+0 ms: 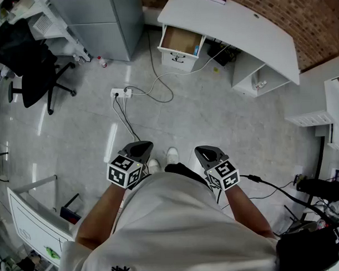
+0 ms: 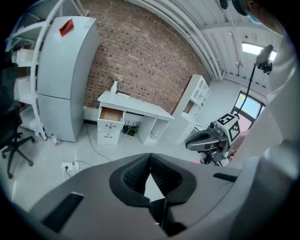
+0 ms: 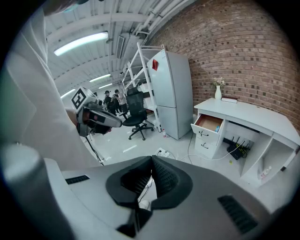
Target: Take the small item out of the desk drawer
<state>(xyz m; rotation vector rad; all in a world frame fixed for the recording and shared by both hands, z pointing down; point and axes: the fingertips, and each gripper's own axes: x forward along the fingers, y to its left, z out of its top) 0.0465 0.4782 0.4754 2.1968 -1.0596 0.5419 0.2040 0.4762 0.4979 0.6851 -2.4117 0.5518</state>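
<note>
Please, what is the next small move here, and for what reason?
Probably walk toward the desk: its top drawer stands open with a small blue item inside, across the floor, while the left gripper and right gripper are near the body, fingers together and empty.

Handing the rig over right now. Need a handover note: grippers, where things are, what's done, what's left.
Left gripper: shut, empty, held low in front of the body.
Right gripper: shut, empty, held the same way.
Things: the white desk is across the floor, well out of reach. Its top drawer stands open, with a small blue item at its right end in the head view.
Done: drawer open.
Left: walk over, open a gripper, lift the item out.
</note>
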